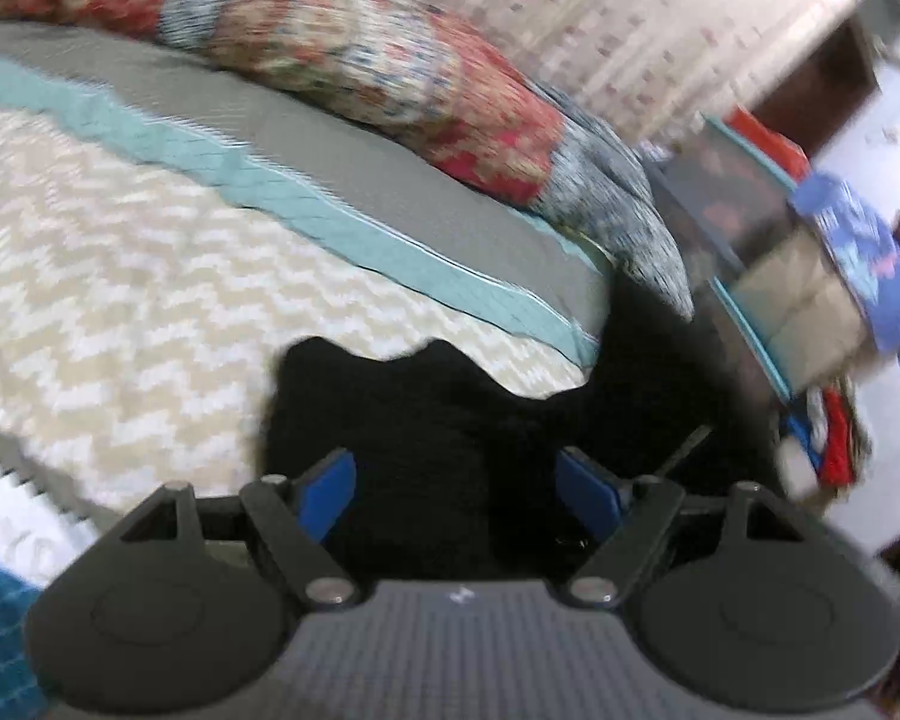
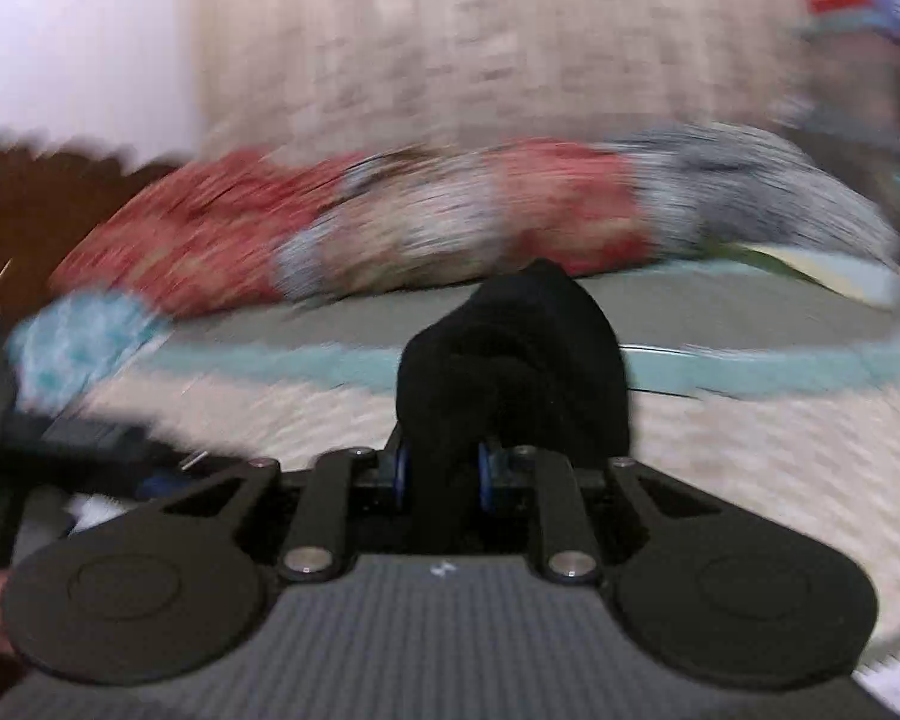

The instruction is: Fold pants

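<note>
A: What worries you most here?

B: The right gripper [image 2: 441, 477] pinches only a small bunch of the black pants [image 2: 510, 360]; its jaws are pressed in on a narrow fold, and the rest of the cloth bulges above them in the centre of the frame. A tug could slip that fold out, I think, and the leg would drop back crooked on the bed [image 2: 750, 450].

A: And the other side?

B: The left gripper [image 1: 456, 495] has its jaws spread wide. The pants [image 1: 426, 420] lie between and ahead of the blue pads [image 1: 330, 495], low in the centre of the frame, but I see no pad pressing on the cloth. So one side is carried and one is not, and the fold may come out skewed.

A: Anything nearby to snag?

B: The patterned pillow [image 1: 354, 54] sits across the upper frame, well behind the cloth. Both views are blurred, so finer creases are beyond telling.
</note>
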